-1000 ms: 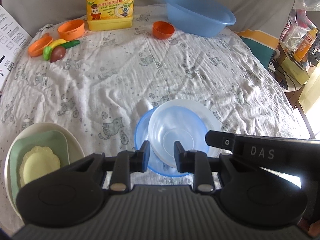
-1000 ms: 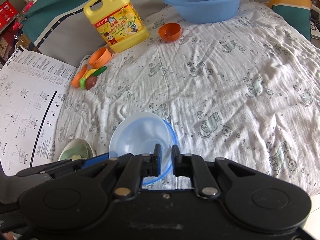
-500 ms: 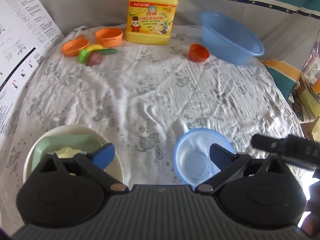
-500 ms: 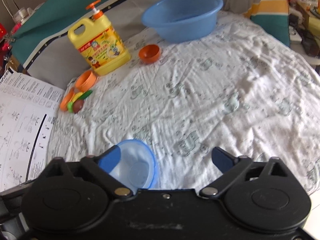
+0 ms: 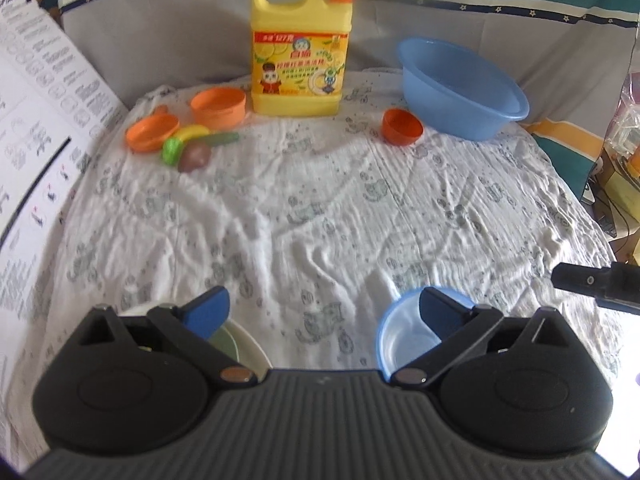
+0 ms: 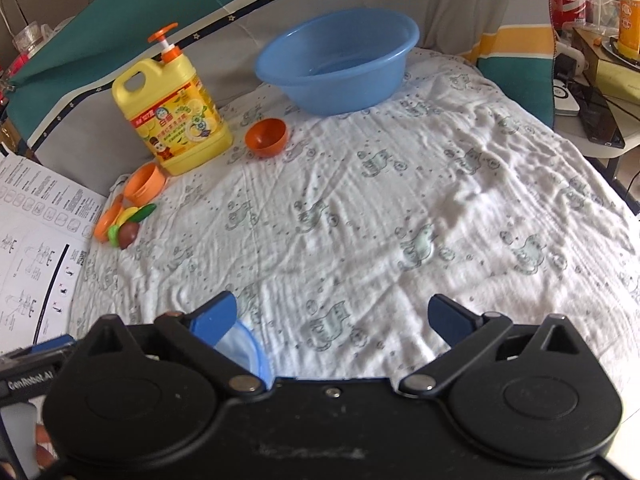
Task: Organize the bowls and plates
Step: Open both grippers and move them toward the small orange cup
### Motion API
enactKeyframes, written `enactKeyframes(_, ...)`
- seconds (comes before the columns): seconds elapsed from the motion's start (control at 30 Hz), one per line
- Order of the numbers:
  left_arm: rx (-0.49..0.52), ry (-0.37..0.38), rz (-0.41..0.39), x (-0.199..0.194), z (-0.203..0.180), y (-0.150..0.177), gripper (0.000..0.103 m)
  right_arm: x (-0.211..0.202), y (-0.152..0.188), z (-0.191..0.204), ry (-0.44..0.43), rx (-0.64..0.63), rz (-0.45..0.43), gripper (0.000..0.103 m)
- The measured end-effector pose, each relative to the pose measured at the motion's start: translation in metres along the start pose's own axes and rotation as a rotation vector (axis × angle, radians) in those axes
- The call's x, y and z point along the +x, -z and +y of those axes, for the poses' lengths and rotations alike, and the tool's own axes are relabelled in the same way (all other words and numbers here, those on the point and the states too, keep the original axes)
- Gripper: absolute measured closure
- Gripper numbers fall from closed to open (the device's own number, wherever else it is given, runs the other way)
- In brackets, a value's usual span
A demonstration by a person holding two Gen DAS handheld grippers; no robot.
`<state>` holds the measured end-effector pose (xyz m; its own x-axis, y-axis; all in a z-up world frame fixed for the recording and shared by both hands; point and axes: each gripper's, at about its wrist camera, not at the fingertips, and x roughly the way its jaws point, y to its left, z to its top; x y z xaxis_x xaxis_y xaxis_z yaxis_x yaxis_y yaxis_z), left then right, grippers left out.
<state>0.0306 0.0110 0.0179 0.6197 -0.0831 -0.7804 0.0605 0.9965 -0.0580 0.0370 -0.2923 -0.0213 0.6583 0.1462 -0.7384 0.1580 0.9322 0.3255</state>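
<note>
Left hand-held gripper (image 5: pixel 322 312): fingers spread wide, holding nothing, above the near edge of the cloth-covered worktop (image 5: pixel 320 208). Right hand-held gripper (image 6: pixel 332 316): likewise wide apart and empty. Blue-rimmed clear bowl (image 5: pixel 404 334): upright, mouth up, resting on the cloth at the near edge, partly behind the left gripper's right finger; round, so no long axis. In the right wrist view only a sliver of the same bowl (image 6: pixel 244 346) shows behind that gripper's left finger. White plate (image 5: pixel 248 350): near left edge, carrying a green dish (image 5: pixel 226 342), both largely hidden by the gripper body. Open room: the whole middle of the cloth lies bare between the near dishes and the far row. Far row, left to right: orange dish (image 5: pixel 152 133) and orange cup (image 5: pixel 218 107), toy fruit pieces (image 5: pixel 192 146) just beside them, yellow detergent jug (image 5: pixel 301 50) upright with its pump at top, small orange bowl (image 5: pixel 401 126) tilted on its side, large blue basin (image 5: pixel 460 88) at the far right. Printed sheet (image 5: pixel 36 128): along the left edge. Right edge of the cloth drops off toward cluttered furniture.
</note>
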Motion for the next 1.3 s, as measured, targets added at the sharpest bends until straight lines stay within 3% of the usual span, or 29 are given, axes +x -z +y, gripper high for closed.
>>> enactKeyframes(0.3, 0.062, -0.026, -0.018, 0.021, -0.003, -0.035, 0.000, 0.018, -0.019, -0.008, 0.028, 0.010, 0.003, 0.000)
enactKeyframes(0.8, 0.108, 0.001, -0.027, 0.082, -0.018, -0.095, 0.000, 0.079, -0.079, 0.006, 0.026, -0.003, 0.018, 0.000)
enactKeyframes(1.07, 0.104, 0.015, -0.005, 0.128, -0.024, -0.128, 0.000, 0.125, -0.116, 0.007, 0.023, 0.067, 0.025, 0.000)
enactKeyframes(1.3, 0.091, 0.011, 0.003, 0.173, -0.030, -0.158, 0.000, 0.165, -0.150, 0.007, -0.050, 0.198, -0.012, 0.003)
